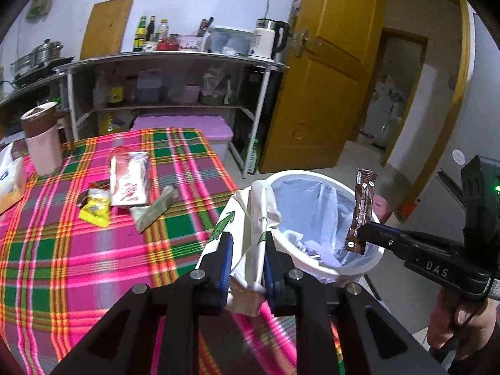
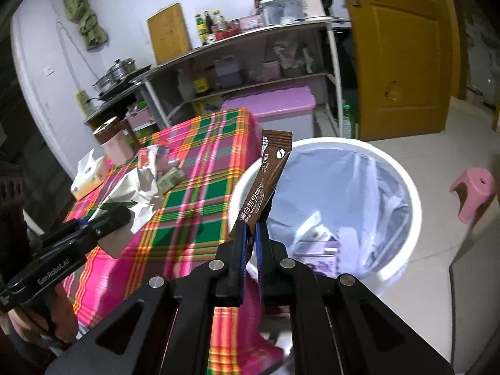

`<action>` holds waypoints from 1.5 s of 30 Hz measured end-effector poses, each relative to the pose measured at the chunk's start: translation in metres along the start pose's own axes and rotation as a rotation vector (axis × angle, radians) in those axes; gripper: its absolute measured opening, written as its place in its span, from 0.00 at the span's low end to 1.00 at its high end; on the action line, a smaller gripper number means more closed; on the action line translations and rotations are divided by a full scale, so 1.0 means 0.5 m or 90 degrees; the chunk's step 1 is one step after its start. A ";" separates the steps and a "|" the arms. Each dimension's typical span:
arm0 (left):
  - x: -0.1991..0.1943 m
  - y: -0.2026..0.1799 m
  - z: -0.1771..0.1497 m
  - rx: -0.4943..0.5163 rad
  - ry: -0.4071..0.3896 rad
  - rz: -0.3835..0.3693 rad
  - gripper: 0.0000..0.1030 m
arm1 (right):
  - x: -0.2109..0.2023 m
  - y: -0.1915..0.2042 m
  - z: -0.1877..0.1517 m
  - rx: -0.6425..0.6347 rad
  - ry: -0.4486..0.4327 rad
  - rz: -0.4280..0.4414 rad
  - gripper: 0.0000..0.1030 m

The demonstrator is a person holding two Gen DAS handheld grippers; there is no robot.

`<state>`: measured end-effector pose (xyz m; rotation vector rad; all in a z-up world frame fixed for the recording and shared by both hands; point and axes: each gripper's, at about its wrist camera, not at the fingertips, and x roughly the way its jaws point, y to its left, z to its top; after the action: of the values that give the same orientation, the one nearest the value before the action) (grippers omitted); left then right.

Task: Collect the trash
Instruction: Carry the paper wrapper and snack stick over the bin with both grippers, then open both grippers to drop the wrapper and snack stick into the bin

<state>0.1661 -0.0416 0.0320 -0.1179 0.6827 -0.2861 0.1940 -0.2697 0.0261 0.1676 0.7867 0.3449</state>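
Observation:
My left gripper (image 1: 248,243) is shut on a crumpled white paper bag with green print (image 1: 250,218), held at the table's edge beside the white trash bin (image 1: 372,259); the bag also shows in the right wrist view (image 2: 134,190). My right gripper (image 2: 251,229) is shut on a brown coffee stick sachet (image 2: 265,181), held upright over the bin's rim (image 2: 403,168); the sachet also shows in the left wrist view (image 1: 361,212). The bin has a pale blue liner and holds some trash. On the plaid tablecloth (image 1: 78,265) lie a yellow wrapper (image 1: 95,211), a white-red packet (image 1: 129,181) and a greenish wrapper (image 1: 156,211).
A pink cup with brown lid (image 1: 42,137) and a tissue box (image 1: 9,178) stand at the table's far left. A metal shelf rack (image 1: 168,84) and purple storage box (image 1: 187,125) are behind the table. A yellow door (image 1: 328,72) is open. A pink stool (image 2: 475,193) stands right of the bin.

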 end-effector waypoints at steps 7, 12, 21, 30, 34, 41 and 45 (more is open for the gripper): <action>0.051 -0.045 0.021 0.025 0.010 -0.029 0.18 | -0.003 -0.054 0.002 0.027 0.000 -0.025 0.06; 0.091 -0.078 0.038 0.043 0.018 -0.049 0.18 | 0.004 -0.085 0.001 0.041 0.008 -0.035 0.06; 0.160 -0.128 0.053 0.065 0.040 -0.079 0.19 | 0.026 -0.133 -0.001 0.056 0.036 -0.054 0.06; 0.218 -0.156 0.057 0.078 0.063 -0.098 0.20 | 0.046 -0.164 0.000 0.062 0.062 -0.064 0.07; 0.230 -0.158 0.060 0.078 0.070 -0.101 0.24 | 0.047 -0.169 0.002 0.063 0.061 -0.065 0.13; 0.217 -0.153 0.060 0.072 0.062 -0.109 0.33 | 0.043 -0.166 0.001 0.069 0.053 -0.062 0.31; 0.195 -0.147 0.062 0.064 0.051 -0.111 0.33 | 0.034 -0.154 0.001 0.061 0.045 -0.057 0.31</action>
<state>0.2416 -0.1404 0.0120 -0.0702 0.7371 -0.4942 0.2239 -0.3354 -0.0058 0.2111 0.8783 0.2294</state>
